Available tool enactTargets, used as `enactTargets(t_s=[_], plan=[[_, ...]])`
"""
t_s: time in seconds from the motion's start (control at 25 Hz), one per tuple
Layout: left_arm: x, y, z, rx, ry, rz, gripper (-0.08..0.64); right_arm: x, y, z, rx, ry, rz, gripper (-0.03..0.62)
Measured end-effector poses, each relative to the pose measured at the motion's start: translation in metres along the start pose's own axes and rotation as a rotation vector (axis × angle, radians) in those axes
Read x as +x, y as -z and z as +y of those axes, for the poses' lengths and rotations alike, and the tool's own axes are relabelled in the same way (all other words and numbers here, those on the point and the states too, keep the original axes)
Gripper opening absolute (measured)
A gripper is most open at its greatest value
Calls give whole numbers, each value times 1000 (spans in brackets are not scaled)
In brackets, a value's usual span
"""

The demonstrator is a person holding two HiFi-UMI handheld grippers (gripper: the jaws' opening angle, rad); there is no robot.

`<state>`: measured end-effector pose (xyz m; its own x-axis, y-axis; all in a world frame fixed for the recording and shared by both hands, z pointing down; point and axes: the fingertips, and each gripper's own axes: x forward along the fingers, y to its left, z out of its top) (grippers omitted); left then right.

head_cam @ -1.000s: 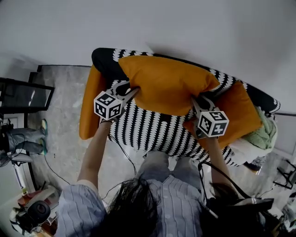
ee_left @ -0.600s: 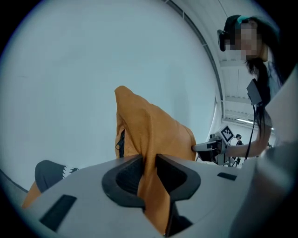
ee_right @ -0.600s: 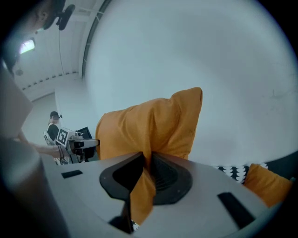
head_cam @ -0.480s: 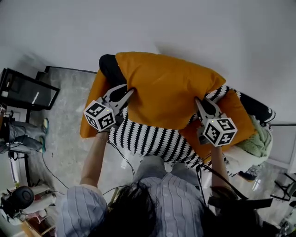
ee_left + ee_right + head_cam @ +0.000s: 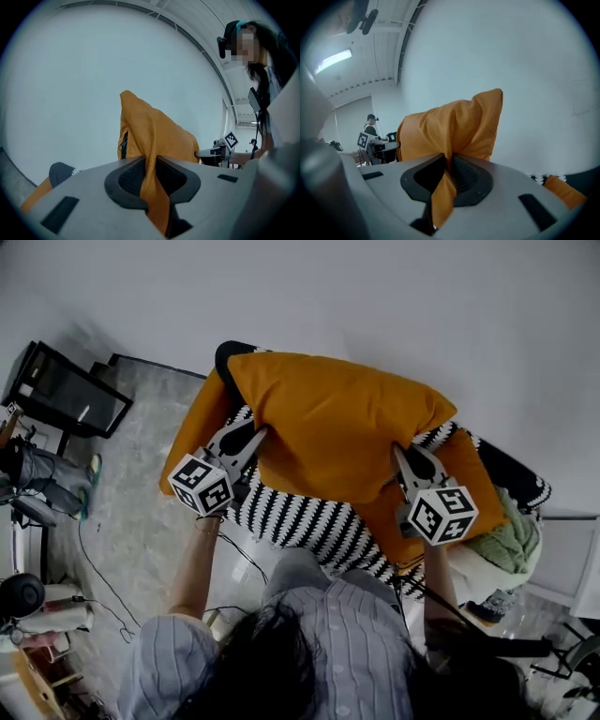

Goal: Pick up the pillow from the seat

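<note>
**Pillow gripped at both ends, raised over the armchair**

The orange pillow (image 5: 337, 432) is held by the person between the two grippers, above the black-and-white patterned seat (image 5: 305, 517) of the armchair and in front of the pale wall. From overhead it covers the chair's back. Whether it touches the back cannot be told.

Left gripper (image 5: 261, 434): at the pillow's left edge. Its fingers (image 5: 129, 180) are closing, with a fold of the orange cover pinched between the pads. The pillow's zip end stands upright just beyond them.

Right gripper (image 5: 397, 452): at the pillow's right edge. Its fingers (image 5: 466, 178) are fully together on a fold of the same cover, which bunches upward past the pads.

Other items noted:
- A second orange cushion (image 5: 464, 479) lies on the seat's right side, below the right gripper.
- Another orange cushion (image 5: 192, 442) hangs at the chair's left arm.
- A green cloth (image 5: 511, 545) is bundled at the chair's far right.
- Cables trail across the grey floor (image 5: 122, 512) to the left.
</note>
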<state>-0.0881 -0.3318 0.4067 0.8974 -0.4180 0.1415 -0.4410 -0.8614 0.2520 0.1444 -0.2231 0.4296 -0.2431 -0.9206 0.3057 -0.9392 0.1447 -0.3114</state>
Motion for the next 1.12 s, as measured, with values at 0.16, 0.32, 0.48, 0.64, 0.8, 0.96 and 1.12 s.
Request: enactTargets(t_s=[0.16, 0.32, 0.48, 0.64, 0.8, 0.96, 1.12], plan=[[-16, 13, -27, -7, -59, 2, 77, -19, 4, 0, -27, -42, 7, 55], [-31, 27, -55, -15, -114, -11, 77, -39, 17, -1, -32, -86, 16, 55], [-52, 38, -78, -31, -183, -25, 77, -56, 29, 5, -29, -149, 35, 55], [-74, 44, -98, -52, -247, -43, 75, -71, 36, 15, -21, -186, 43, 55], [-91, 49, -116, -76, -294, -62, 75, -81, 41, 22, -12, -204, 46, 55], [-104, 47, -131, -75, -322, -72, 75, -92, 41, 28, -10, -212, 35, 55], [-119, 56, -144, -85, -344, -83, 74, -100, 50, 34, -9, -225, 38, 55]])
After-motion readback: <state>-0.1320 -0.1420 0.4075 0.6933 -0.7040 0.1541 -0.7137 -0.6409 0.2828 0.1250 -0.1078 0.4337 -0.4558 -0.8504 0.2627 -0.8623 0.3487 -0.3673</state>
